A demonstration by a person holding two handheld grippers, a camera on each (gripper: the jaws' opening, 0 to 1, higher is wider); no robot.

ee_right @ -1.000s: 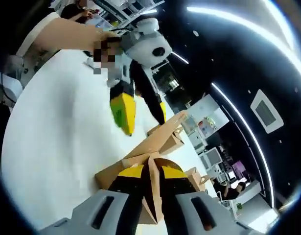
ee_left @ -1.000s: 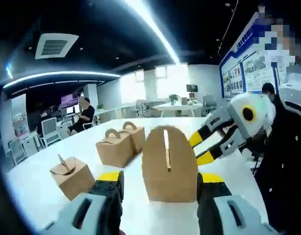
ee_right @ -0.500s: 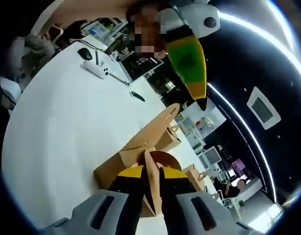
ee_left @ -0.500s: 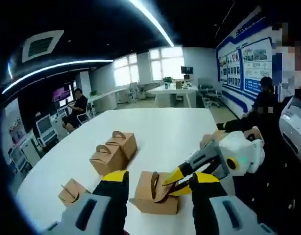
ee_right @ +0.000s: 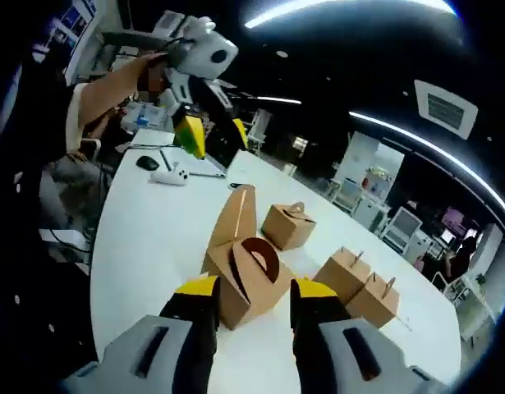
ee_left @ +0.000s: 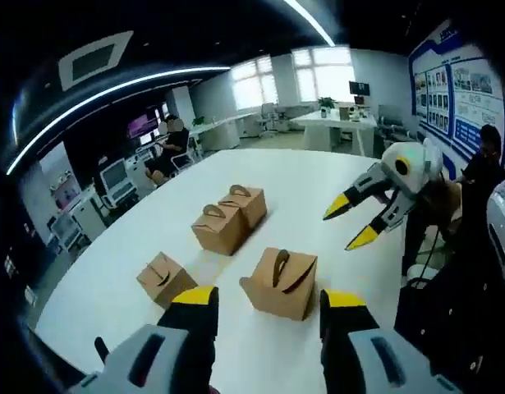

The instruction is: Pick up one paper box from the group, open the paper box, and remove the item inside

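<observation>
Now the paper box (ee_left: 280,282) sits loose on the white worktop (ee_left: 301,185), handle flap half up. Both left gripper (ee_left: 263,305) and right gripper (ee_right: 245,293) hover with jaws wide, empty; a one-sided pinch could tear that flap.

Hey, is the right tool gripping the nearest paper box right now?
No, in the right gripper view the right tool stands open, its two tips apart in front of the paper box, which sits on the white table.

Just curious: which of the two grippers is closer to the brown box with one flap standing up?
Right. The right gripper frames the box closely; the left gripper hovers beyond it.
</observation>
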